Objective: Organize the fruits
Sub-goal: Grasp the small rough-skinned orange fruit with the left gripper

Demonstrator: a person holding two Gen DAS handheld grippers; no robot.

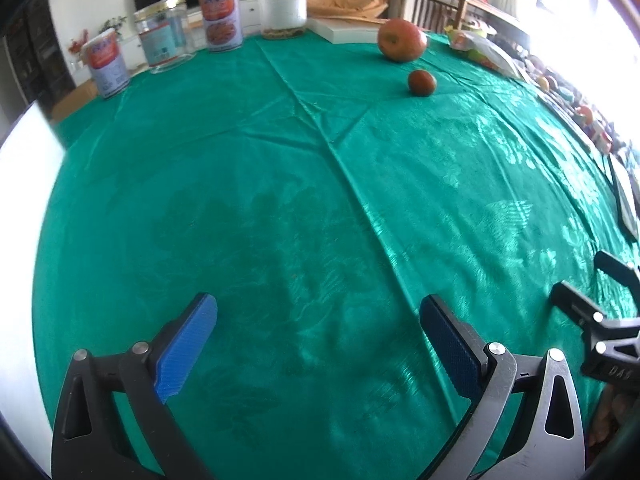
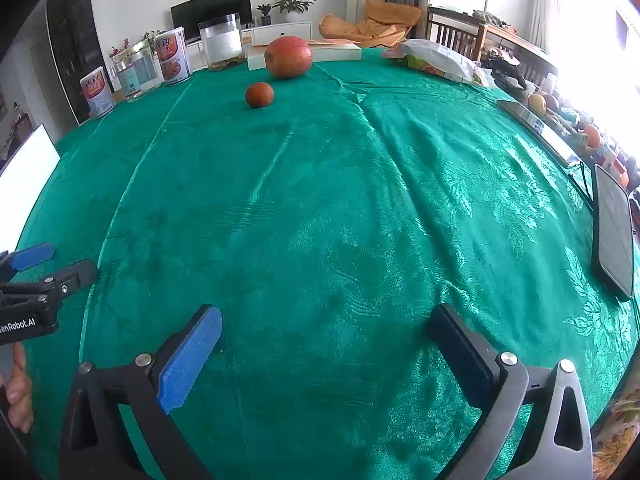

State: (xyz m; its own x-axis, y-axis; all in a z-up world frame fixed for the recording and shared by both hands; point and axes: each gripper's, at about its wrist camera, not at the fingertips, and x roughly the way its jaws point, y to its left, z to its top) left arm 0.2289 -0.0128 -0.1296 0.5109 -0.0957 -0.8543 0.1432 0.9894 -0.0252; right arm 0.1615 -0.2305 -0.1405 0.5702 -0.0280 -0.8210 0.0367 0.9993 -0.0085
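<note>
A large red-orange fruit (image 1: 401, 40) sits on the green tablecloth (image 1: 280, 200) at the far side, with a small dark orange fruit (image 1: 421, 83) just in front of it. Both also show in the right wrist view, the large fruit (image 2: 288, 57) and the small fruit (image 2: 259, 95). My left gripper (image 1: 318, 312) is open and empty, low over the near cloth. My right gripper (image 2: 328, 328) is open and empty, also near the front edge. Each gripper shows at the other view's edge: the right one (image 1: 592, 280), the left one (image 2: 60, 260).
Cans and jars (image 1: 220, 16) line the far left edge. A white box (image 1: 348, 30) lies behind the fruits. A snack bag (image 2: 436, 60) lies far right. A tablet (image 2: 612, 236) and clutter (image 2: 560, 120) lie along the right edge. A white board (image 2: 24, 184) stands left.
</note>
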